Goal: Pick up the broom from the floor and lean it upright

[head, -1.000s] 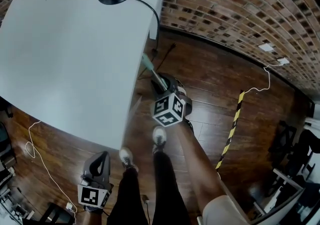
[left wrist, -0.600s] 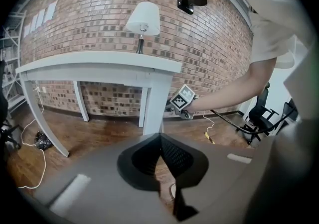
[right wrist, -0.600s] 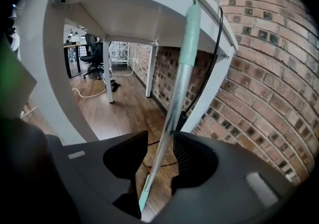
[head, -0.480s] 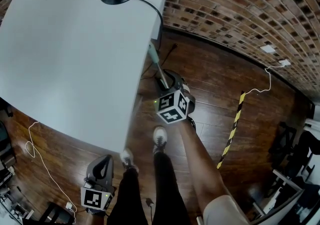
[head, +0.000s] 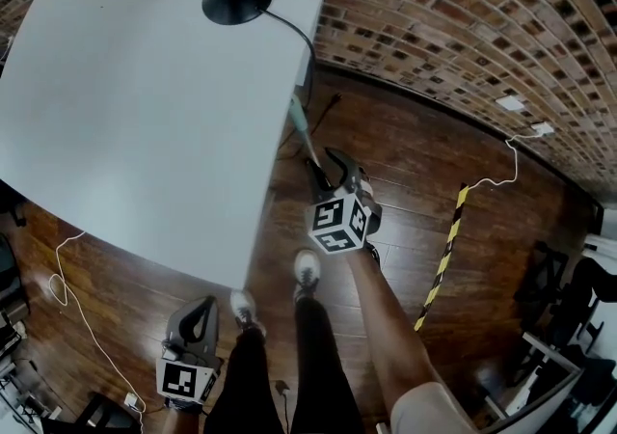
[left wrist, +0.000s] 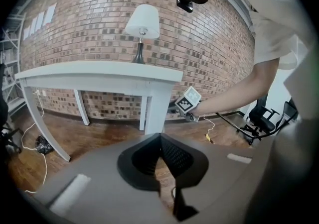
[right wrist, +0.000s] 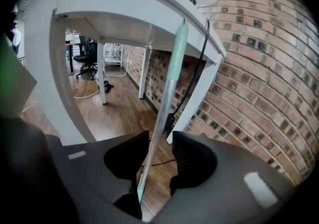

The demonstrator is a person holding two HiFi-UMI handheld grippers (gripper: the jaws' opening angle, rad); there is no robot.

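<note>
**Brick wall (head: 463, 17) behind, broom (right wrist: 175, 58) leaning on desk (head: 125, 114)**

Its slim silvery pole (mint-green grip on top) is resting against the desk's edge. Right tongs (right wrist: 160, 134) are standing spread around it, having just narrowed slightly. Left tongs (left wrist: 160, 135) are hanging pressed together, empty.

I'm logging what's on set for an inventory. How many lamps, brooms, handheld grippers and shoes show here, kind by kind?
lamp: 1
broom: 1
grippers: 2, left gripper and right gripper
shoes: 2, left shoe and right shoe
Total: 6
</note>
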